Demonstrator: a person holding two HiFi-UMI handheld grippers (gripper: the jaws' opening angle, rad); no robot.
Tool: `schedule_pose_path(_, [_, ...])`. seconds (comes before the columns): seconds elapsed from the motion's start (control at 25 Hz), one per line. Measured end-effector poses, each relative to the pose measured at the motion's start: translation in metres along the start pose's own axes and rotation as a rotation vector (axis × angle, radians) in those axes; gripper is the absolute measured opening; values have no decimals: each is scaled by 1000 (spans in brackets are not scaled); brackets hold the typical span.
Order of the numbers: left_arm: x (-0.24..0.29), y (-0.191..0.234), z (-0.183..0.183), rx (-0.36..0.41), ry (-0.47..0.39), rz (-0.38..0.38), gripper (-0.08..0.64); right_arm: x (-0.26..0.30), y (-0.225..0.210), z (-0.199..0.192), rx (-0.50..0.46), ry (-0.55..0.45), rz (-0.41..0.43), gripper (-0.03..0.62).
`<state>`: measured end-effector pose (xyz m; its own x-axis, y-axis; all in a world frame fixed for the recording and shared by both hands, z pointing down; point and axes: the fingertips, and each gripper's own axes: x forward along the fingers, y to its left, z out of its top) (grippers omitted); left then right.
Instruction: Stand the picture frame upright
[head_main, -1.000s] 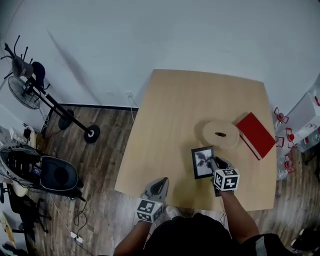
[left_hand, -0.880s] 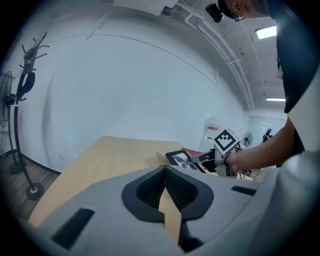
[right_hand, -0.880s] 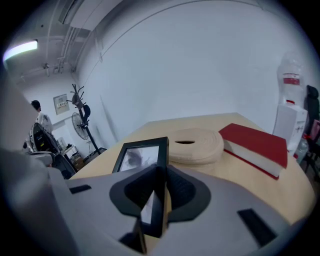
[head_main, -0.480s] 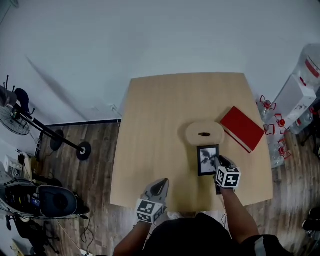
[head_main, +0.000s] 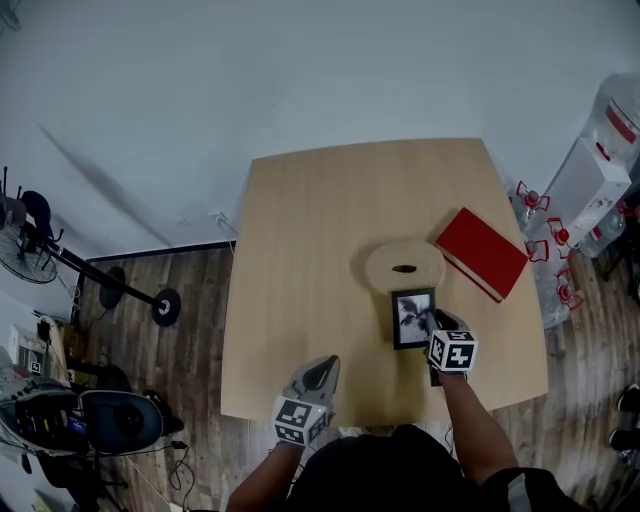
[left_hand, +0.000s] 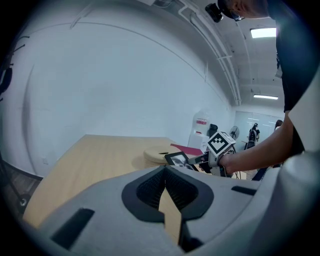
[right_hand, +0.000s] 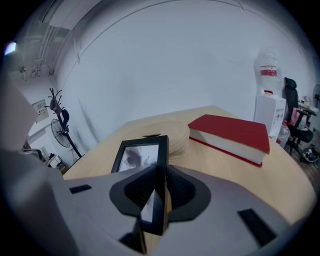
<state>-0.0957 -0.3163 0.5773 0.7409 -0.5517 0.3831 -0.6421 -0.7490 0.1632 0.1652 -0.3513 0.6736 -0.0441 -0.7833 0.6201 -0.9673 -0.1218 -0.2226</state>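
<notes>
A small black picture frame (head_main: 410, 316) holding a grey print lies near the table's front right, just in front of a round wooden disc (head_main: 404, 268). My right gripper (head_main: 428, 322) is shut on the frame's right edge. In the right gripper view that edge of the frame (right_hand: 140, 154) runs between the pads of the right gripper (right_hand: 157, 190). The left gripper view shows the frame (left_hand: 176, 159) low and nearly flat; I cannot tell whether it touches the table. My left gripper (head_main: 322, 366) hangs at the table's front edge, shut on nothing (left_hand: 165, 172).
A red book (head_main: 481, 253) lies right of the disc, near the right edge of the light wooden table (head_main: 300, 250). A water dispenser (head_main: 590, 180) stands on the floor to the right. A fan stand (head_main: 60, 260) is on the floor at left.
The head view has swung, so the table sits more squarely in it. The right gripper keeps its hold on the frame beside the disc. The left gripper has stayed put.
</notes>
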Motion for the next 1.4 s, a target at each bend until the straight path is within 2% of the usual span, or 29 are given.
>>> schedule_pose_path(0.44, [-4,1,7,8,25,-14,-5,12,7,1,-25,58,-25,64])
schedule_pose_path(0.68, [-12,12,5,2,33,11,-5,20,9,5,-84,71,-57,64])
schedule_pose_path(0.92, [-20,18,2,-20,52,32,-5,23,12,6,-100,78,-70,64])
schedule_pose_path(1.04, [-22,20,5,-26,51,34,-5,23,17,10,-85,76,-50,66])
schedule_pose_path(1.12, [-23,21,8,-28,44,35,-5,19,23,17,-81,60,-31,119])
schedule_pose_path(1.24, [-21,21,15,-29,14,29,-5,1,32,32,-121,12,-28,123])
schedule_pose_path(1.4, [-19,16,17,-40,18,17,-5,-27,46,51,-163,-55,5,123])
